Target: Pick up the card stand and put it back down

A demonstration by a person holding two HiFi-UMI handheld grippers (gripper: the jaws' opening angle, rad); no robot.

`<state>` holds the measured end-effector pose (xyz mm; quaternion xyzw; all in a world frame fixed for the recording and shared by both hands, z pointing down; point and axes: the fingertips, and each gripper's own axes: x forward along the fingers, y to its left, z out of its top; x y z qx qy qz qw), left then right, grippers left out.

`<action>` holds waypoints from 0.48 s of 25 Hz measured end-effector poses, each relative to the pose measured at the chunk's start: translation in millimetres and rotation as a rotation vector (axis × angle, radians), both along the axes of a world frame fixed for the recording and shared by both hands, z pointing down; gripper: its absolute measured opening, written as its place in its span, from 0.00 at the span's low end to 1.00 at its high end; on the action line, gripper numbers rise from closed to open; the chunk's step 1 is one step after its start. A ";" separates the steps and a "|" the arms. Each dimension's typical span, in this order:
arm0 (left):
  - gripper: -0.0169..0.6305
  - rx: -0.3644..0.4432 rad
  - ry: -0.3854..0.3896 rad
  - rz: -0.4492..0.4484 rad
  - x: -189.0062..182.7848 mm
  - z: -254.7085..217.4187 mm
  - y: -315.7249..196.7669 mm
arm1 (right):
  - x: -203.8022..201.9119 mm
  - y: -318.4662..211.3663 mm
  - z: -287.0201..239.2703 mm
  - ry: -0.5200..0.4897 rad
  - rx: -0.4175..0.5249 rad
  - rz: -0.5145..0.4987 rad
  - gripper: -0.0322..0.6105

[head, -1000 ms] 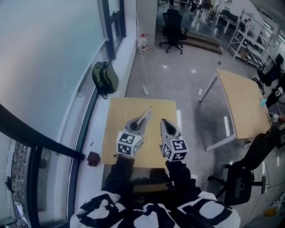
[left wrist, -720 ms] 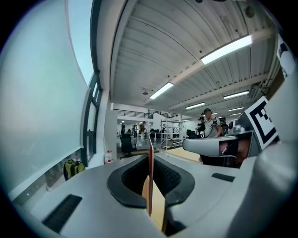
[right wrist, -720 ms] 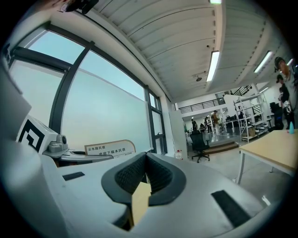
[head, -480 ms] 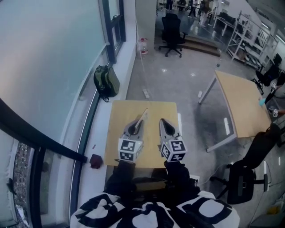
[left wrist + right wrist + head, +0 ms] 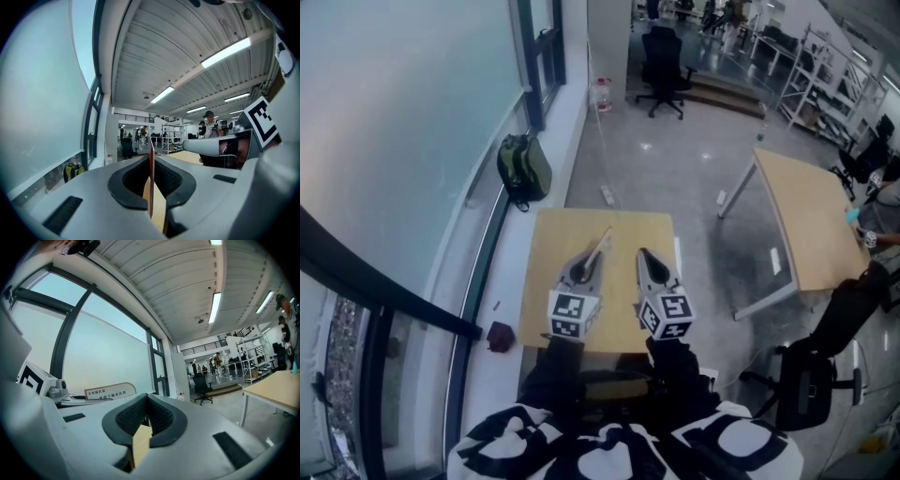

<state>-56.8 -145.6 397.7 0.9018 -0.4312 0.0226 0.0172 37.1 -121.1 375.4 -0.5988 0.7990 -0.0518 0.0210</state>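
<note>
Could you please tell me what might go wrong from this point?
The thin flat card stand with a white printed label is pinched by the left gripper alone, so it might swivel or slip. The small light wooden table gives little room; set down tilted, the stand could topple or slide off.

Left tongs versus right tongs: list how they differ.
The left tongs are clamped on the card stand, seen edge-on between them; the right tongs are shut on nothing. In the head view the card stand juts past the left tongs' tip, while nothing extends from the right tongs. Both are shut and held side by side over the wooden table.
</note>
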 end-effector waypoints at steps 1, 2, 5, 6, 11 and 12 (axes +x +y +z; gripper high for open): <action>0.06 -0.002 0.000 0.000 0.1 1.7 0.1 | -0.3 0.4 0.8 -0.001 0.000 -0.002 0.08; 0.06 -0.005 0.000 0.000 0.2 3.7 0.2 | -0.1 0.7 1.8 -0.002 -0.001 -0.003 0.08; 0.06 -0.017 -0.004 -0.002 -0.2 12.8 -0.1 | 3.2 1.4 8.8 -0.005 -0.015 -0.002 0.08; 0.06 -0.023 -0.007 -0.005 -1.0 17.1 -0.3 | 4.9 1.6 11.8 -0.006 -0.022 -0.002 0.08; 0.06 -0.069 -0.029 -0.034 -12.6 47.4 -7.8 | 11.9 -5.8 24.2 -0.014 -0.050 -0.011 0.08; 0.06 -0.080 -0.033 -0.041 -16.4 54.2 -9.2 | 12.4 -7.4 27.0 -0.016 -0.057 -0.013 0.08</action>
